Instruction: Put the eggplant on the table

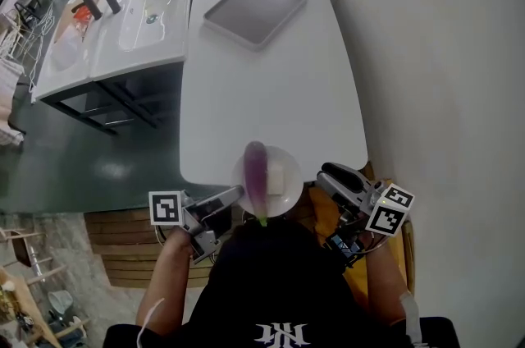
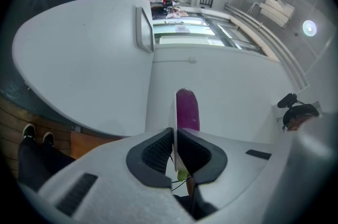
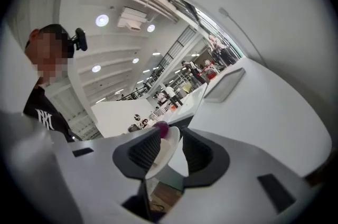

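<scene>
Eggplant [image 1: 257, 171] lay on a white plate [image 1: 289, 194] at the near edge of the table [image 1: 271, 75], its long axis running near to far with the green stem nearest the person. It sat between the 2 claws. The left gripper [image 1: 238, 192] was pinched tight on the plate's left rim. The right gripper [image 1: 325, 177] had its jaws apart, the right rim between them and unclamped.

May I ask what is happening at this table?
A person with a gripper in each hand is holding a white plate carrying an eggplant at the near edge of the white table. The left gripper is clamped on the plate's rim; the right gripper has its jaws open around the opposite rim. The eggplant is not yet on the table.
</scene>
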### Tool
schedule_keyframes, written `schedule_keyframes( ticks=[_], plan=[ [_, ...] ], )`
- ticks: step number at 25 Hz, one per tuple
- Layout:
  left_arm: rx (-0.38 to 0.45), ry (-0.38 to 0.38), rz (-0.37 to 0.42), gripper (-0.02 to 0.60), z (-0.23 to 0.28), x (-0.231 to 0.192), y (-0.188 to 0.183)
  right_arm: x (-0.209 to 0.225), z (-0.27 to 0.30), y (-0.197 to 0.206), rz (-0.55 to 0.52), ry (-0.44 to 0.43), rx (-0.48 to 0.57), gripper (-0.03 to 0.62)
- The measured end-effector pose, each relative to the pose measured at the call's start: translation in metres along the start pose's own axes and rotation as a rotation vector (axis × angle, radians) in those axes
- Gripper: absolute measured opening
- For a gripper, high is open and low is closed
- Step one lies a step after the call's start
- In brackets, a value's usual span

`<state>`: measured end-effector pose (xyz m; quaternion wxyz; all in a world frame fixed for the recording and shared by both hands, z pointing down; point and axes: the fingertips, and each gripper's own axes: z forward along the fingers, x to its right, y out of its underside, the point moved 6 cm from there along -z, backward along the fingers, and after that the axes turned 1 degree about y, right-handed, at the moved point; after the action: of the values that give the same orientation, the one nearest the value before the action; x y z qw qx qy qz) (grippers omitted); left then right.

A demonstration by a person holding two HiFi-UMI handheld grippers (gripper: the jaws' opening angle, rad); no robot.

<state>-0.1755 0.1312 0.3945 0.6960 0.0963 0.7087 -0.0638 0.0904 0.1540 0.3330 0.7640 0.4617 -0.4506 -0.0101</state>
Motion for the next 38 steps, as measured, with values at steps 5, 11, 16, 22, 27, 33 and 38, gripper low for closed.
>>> schedule_keyframes(
  ticks=[5,11,16,22,27,33,38],
  plan=[
    [-0.016,0.011,0.009,0.020,-0.008,0.000,-0.012,0.008,0.021,0.024,0.234,0.010,-0.088,0.135],
    [-0.023,0.001,0.003,0.020,-0.014,-0.008,-0.025,0.007,0.049,0.039,0.417,-0.046,-0.151,0.135],
    [-0.024,0.002,0.006,0.020,-0.013,-0.006,-0.026,0.007,0.060,0.036,0.423,-0.057,-0.195,0.133],
    [-0.016,-0.027,0.004,0.020,0.004,-0.008,-0.029,0.022,0.060,0.036,0.434,-0.056,-0.251,0.058],
    [0.004,-0.045,0.001,0.020,0.021,-0.011,-0.037,0.045,0.063,0.025,0.438,-0.071,-0.275,0.034],
    [0.026,-0.086,0.000,0.020,0.045,-0.020,-0.052,0.079,0.068,0.009,0.475,-0.094,-0.297,0.023],
    [0.046,-0.111,-0.012,0.020,0.067,-0.036,-0.066,0.110,0.075,-0.001,0.504,-0.106,-0.312,0.018]
  ],
)
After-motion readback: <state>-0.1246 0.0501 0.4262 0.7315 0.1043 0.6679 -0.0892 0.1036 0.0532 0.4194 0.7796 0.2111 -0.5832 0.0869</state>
